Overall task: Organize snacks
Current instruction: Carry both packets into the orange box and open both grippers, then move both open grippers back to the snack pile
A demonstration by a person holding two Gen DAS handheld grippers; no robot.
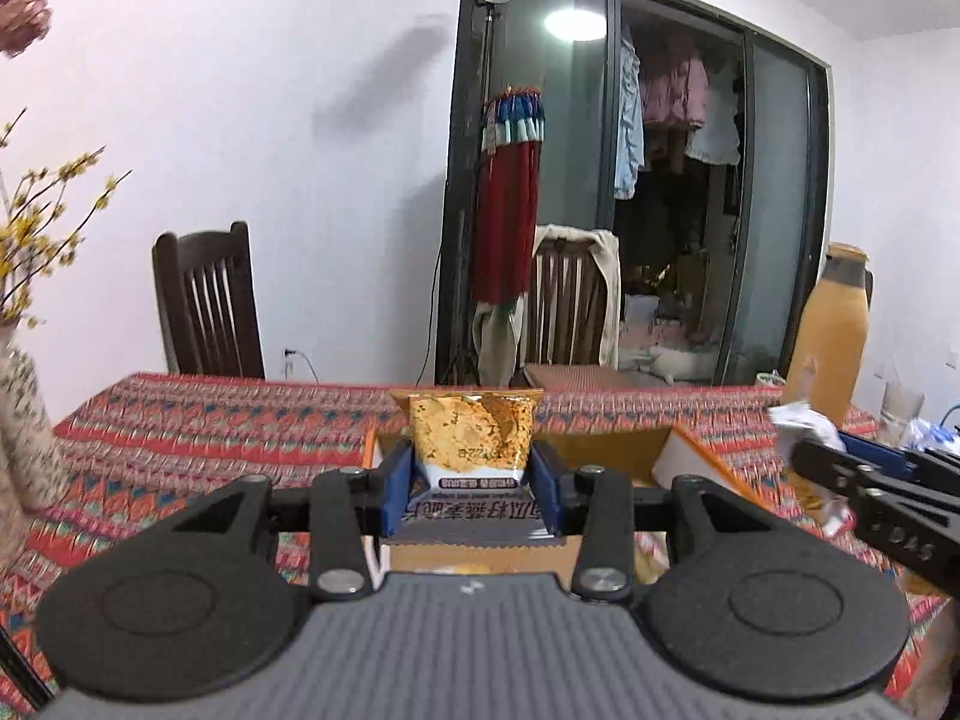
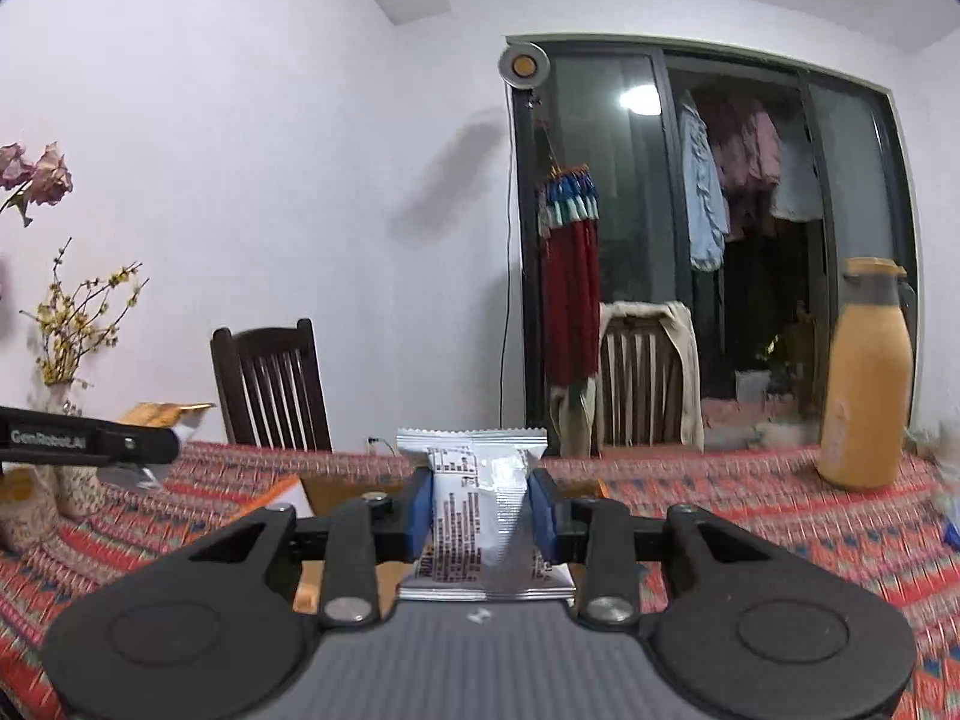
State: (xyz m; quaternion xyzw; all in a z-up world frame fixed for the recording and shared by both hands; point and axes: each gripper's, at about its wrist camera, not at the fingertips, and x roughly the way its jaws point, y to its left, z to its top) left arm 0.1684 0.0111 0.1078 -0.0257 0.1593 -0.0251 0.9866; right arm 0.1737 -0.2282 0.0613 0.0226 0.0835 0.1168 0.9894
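Left gripper, black with blue pads: jaws closed on an orange-and-white crinkled foil snack packet, which stands upright between the pads, its top edge above the fingertips.

Right gripper, same build: jaws closed on a silver-white printed foil snack bar wrapper, upright between the pads.

Open brown cardboard box: on the table directly below and behind both held packets, flaps spread outward.

Table covering, red-orange patterned woven cloth: under the box, reaching to the far edge.

Tall orange bottle with grey collar: on the cloth, right of the box.

Patterned vase of yellow blossom twigs: on the cloth, left of the box.

Two dark wooden slatted chairs: beyond the table behind the box; the right one draped with beige cloth.

Dark-framed glass sliding doors: behind the chairs, clothes hanging within.
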